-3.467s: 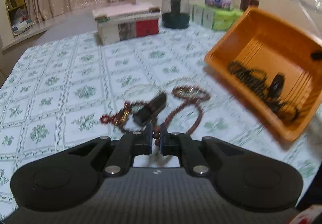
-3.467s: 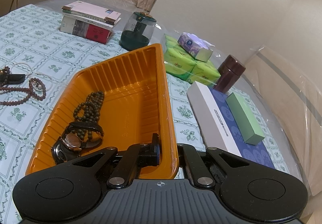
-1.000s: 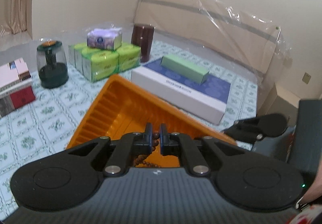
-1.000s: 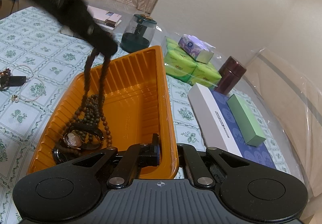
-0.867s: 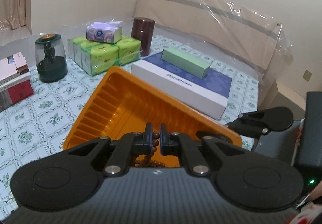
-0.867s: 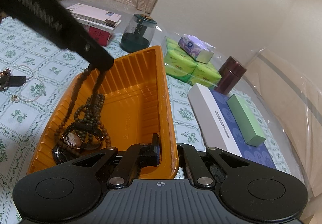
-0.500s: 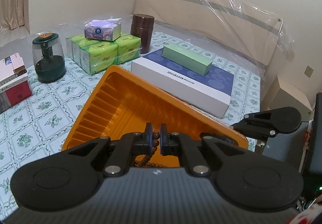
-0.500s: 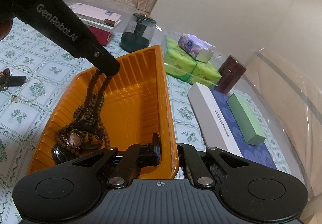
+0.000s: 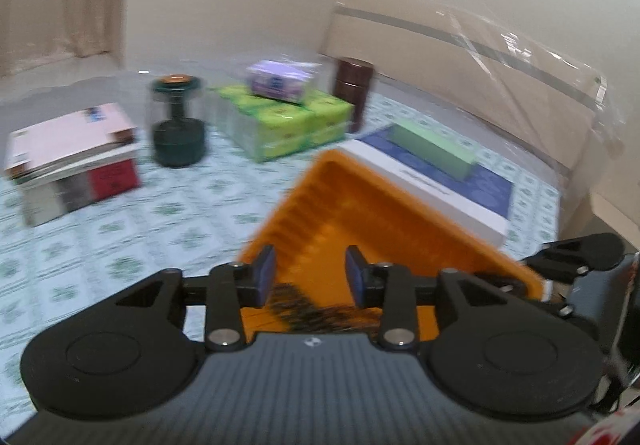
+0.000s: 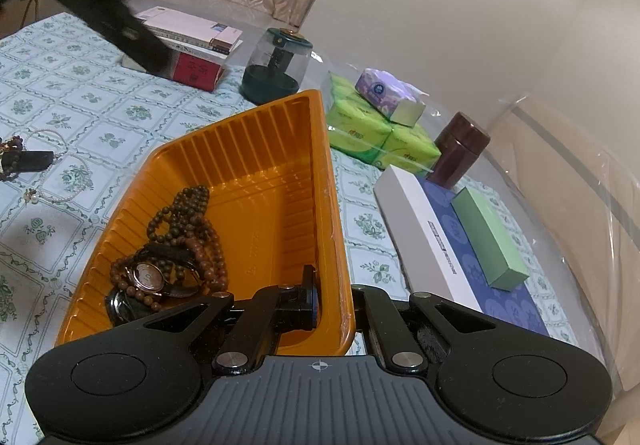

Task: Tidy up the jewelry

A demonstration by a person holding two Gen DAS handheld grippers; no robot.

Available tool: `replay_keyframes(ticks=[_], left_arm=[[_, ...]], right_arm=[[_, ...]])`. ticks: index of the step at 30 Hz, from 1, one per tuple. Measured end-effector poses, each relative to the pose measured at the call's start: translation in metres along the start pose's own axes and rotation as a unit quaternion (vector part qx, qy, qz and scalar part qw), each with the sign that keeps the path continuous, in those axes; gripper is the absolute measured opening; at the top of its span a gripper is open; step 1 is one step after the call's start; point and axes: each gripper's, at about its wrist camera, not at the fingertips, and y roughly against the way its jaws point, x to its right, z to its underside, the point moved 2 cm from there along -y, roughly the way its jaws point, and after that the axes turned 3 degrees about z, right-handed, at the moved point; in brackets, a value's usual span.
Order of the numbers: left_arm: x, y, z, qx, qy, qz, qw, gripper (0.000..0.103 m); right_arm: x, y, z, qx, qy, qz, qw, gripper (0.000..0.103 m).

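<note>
Over the orange tray (image 9: 372, 205), my left gripper (image 9: 310, 273) has its jaws opening, pads apart with nothing pinched between them; a dark blur of beads (image 9: 320, 311) shows just below the gap, inside the tray. That view is smeared, so I can't make out single beads there.

On the right side things are sharp. My right gripper (image 10: 336, 301) has its jaws clamped on the near wall of the tray (image 10: 332, 229), one finger (image 10: 308, 297) inside the rim, the other outside. Down in the near left end of the tray lies a heap: brown bead strands (image 10: 188, 221) tangled over a wristwatch (image 10: 146, 277) with a dark strap.

Out on the flowered table (image 10: 88, 105), well to the left of the tray, more jewelry waits: a thin pale bracelet (image 10: 60, 173) and a small dark piece (image 10: 30, 161) with reddish beads at its end.

Beyond the tray I see stacked books (image 10: 188, 41), a dark green jar (image 10: 276, 65), green tissue packs (image 10: 376, 129), a brown canister (image 10: 460, 149) and a long white box (image 10: 428, 233) with a green box (image 10: 488, 241) on it.
</note>
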Motion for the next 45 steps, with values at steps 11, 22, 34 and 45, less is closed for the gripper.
replay_keyframes(ticks=[11, 22, 34, 45], left_arm=[[-0.110, 0.070, 0.068, 0.002, 0.078, -0.155, 0.9848, 0.053], [-0.089, 0.048, 0.142, -0.026, 0.045, -0.167, 0.9845, 0.055], [-0.057, -0.003, 0.167, -0.053, 0.030, -0.160, 0.9852, 0.052], [-0.063, -0.014, 0.172, -0.055, 0.054, -0.158, 0.9845, 0.025]], right_arm=[[-0.001, 0.002, 0.000, 0.002, 0.002, 0.000, 1.000, 0.003], [-0.001, 0.003, 0.001, 0.002, 0.005, 0.000, 1.000, 0.003], [0.000, 0.001, 0.002, 0.001, 0.006, 0.001, 1.000, 0.003], [0.002, -0.001, 0.003, -0.002, 0.006, 0.004, 1.000, 0.004]])
